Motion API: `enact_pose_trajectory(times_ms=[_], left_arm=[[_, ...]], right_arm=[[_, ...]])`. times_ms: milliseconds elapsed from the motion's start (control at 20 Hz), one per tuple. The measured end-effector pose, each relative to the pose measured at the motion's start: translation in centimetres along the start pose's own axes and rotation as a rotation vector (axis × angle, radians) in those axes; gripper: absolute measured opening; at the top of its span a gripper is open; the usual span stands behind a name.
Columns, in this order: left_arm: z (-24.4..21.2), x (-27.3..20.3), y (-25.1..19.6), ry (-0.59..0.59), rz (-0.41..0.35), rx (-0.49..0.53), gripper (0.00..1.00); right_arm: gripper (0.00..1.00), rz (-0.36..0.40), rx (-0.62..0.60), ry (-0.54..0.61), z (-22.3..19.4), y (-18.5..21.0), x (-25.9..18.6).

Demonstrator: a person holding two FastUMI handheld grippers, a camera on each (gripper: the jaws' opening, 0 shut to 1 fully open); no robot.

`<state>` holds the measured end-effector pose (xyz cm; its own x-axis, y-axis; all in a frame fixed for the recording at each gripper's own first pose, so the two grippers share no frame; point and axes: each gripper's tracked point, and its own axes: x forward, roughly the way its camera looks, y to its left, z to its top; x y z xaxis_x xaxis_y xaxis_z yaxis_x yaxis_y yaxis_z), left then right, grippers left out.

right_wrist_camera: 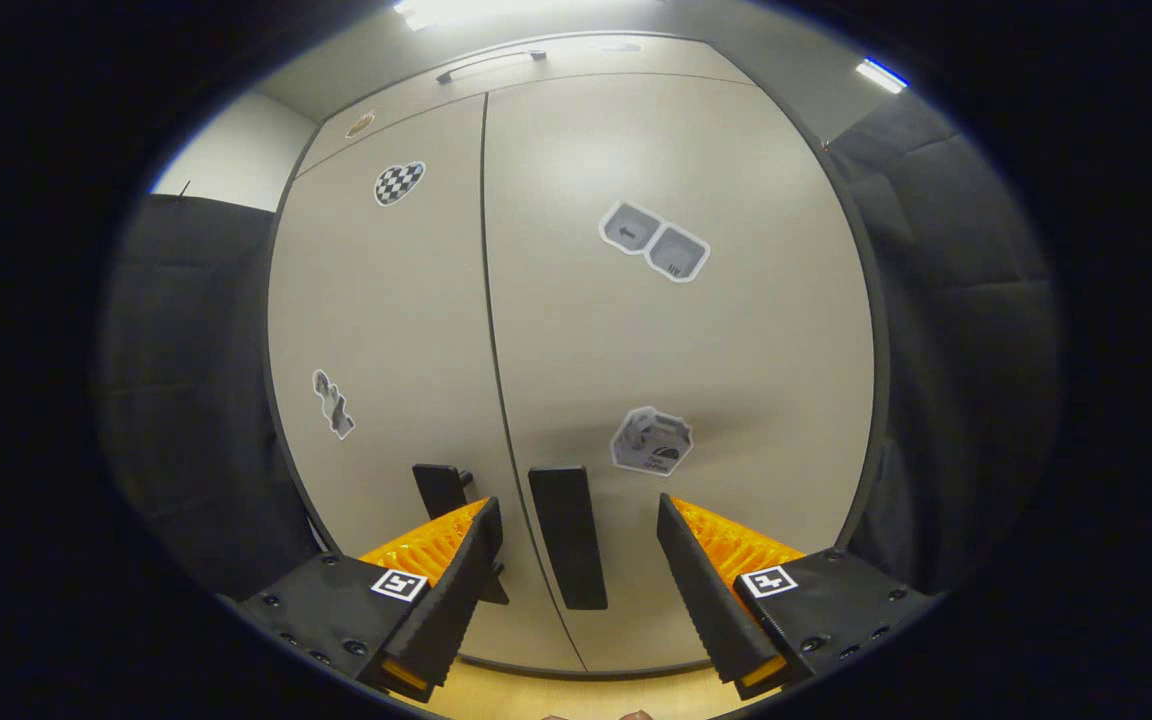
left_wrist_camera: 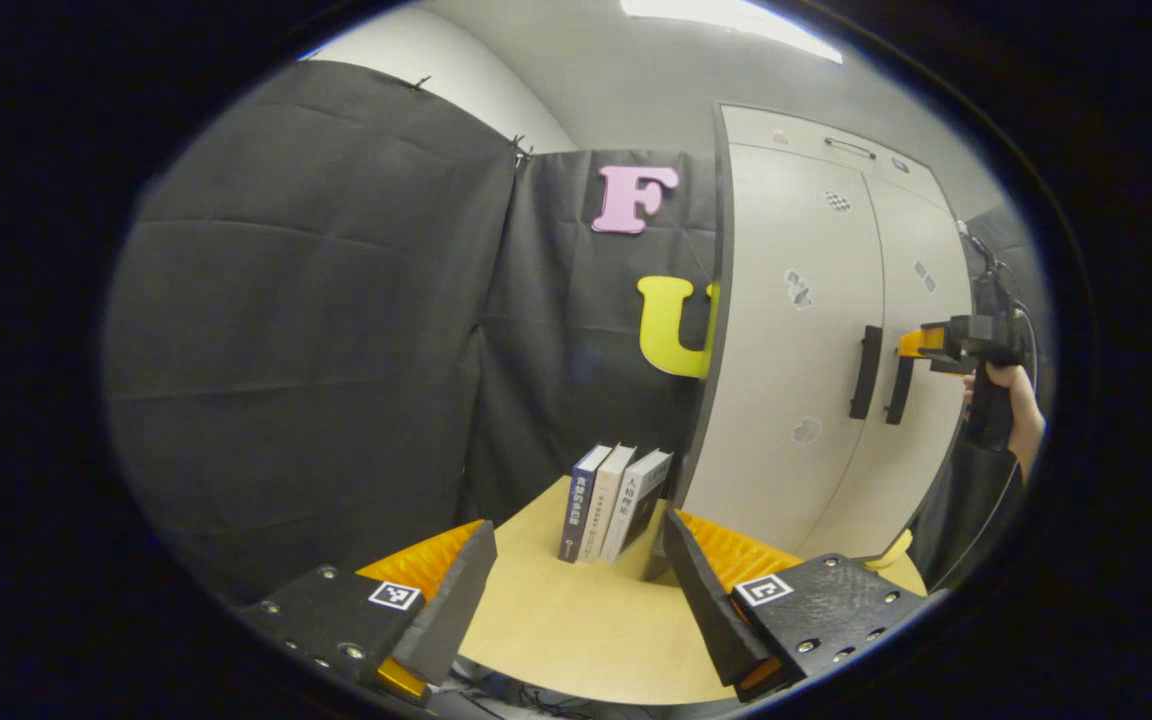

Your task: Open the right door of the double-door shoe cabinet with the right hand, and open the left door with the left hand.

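Facing the matte, flat-fronted cabinet (right_wrist_camera: 576, 300), your right gripper (right_wrist_camera: 576, 585) is spread around the right door's long bar handle (right_wrist_camera: 568, 535), its ribbed pads not touching it. Your left gripper (left_wrist_camera: 576, 590) gapes over the pale wooden table (left_wrist_camera: 576, 620), near three upright books (left_wrist_camera: 611, 500). Both doors look closed.

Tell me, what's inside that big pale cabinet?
Can't tell: both doors of the cabinet are shut, hiding the inside. Only stickers and two dark handles show outside, the right gripper open at the right one.
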<state>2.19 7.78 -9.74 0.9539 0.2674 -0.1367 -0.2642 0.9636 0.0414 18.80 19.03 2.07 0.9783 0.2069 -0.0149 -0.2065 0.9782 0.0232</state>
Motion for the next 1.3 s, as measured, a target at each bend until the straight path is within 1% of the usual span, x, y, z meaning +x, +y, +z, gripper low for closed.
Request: enact_pose_trajectory(times_ms=[150, 350, 450, 500, 550, 600, 650, 700, 750, 800, 850, 950, 1000, 1050, 1150, 1200, 1250, 1300], left_arm=[[-0.3, 0.9, 0.4, 0.006, -0.009, -0.003, 0.97], [-0.2, 1.9, 0.6, 0.007, -0.023, 0.016, 0.98], [-0.3, 2.4, 0.7, 0.01, -0.03, 0.009, 0.98], [-0.4, 2.6, 0.9, 0.013, -0.032, 0.004, 0.96], [-0.5, 2.7, 1.1, 0.014, -0.032, 0.002, 0.97], [-0.5, 2.7, 1.2, 0.016, -0.033, 0.001, 0.96], [-0.7, 2.9, 1.3, 0.019, -0.034, 0.003, 0.97], [-0.8, 3.0, 1.5, 0.022, -0.034, 0.004, 0.97], [-0.8, 3.1, 1.6, 0.024, -0.038, 0.005, 0.97], [-0.8, 3.2, 1.5, 0.026, -0.043, 0.004, 0.97], [-0.8, 3.3, 1.5, 0.026, -0.047, 0.003, 0.97], [-0.7, 3.4, 1.5, 0.027, -0.057, -0.001, 0.98], [-0.9, 3.4, 1.6, 0.028, -0.063, -0.002, 0.99], [-1.0, 3.5, 1.5, 0.031, -0.07, -0.003, 0.99], [-1.3, 3.4, 1.4, 0.041, -0.085, -0.003, 0.98], [-1.6, 3.4, 1.4, 0.046, -0.093, -0.002, 0.98], [-1.8, 3.3, 1.4, 0.052, -0.102, -0.001, 0.98], [-2.1, 3.3, 1.4, 0.059, -0.111, -0.001, 0.97]], right_arm=[[0.98, -0.028, -0.001, 0.015, -0.5, -0.1, 1.3], [0.98, -0.054, 0.011, 0.03, -0.9, -0.2, 2.7], [0.97, -0.071, 0.01, 0.041, -1.2, -0.3, 3.2], [0.97, -0.076, 0.005, 0.048, -1.4, -0.4, 3.4], [0.91, -0.082, 0.001, 0.054, -1.6, -0.4, 3.7], [0.89, -0.083, -0.001, 0.057, -1.8, -0.3, 3.6], [0.84, -0.084, -0.007, 0.057, -1.8, -0.1, 3.5], [0.75, -0.089, -0.015, 0.055, -1.9, 0.0, 3.8], [0.63, -0.093, -0.025, 0.06, -2.0, 0.1, 3.7], [0.55, -0.094, -0.031, 0.067, -2.2, 0.3, 3.7], [0.42, -0.11, -0.036, 0.066, -2.3, 0.1, 3.7], [0.35, -0.115, -0.035, 0.075, -2.3, 0.0, 3.7], [0.35, -0.116, -0.032, 0.084, -2.4, 0.0, 3.7], [0.3, -0.114, -0.022, 0.091, -2.3, 0.0, 3.7], [0.3, -0.113, -0.022, 0.088, -2.4, 0.1, 3.6], [0.24, -0.111, -0.032, 0.077, -2.3, 0.1, 3.7], [0.24, -0.11, -0.039, 0.078, -2.4, 0.0, 3.7], [0.19, -0.104, -0.047, 0.081, -2.4, 0.1, 3.7]])
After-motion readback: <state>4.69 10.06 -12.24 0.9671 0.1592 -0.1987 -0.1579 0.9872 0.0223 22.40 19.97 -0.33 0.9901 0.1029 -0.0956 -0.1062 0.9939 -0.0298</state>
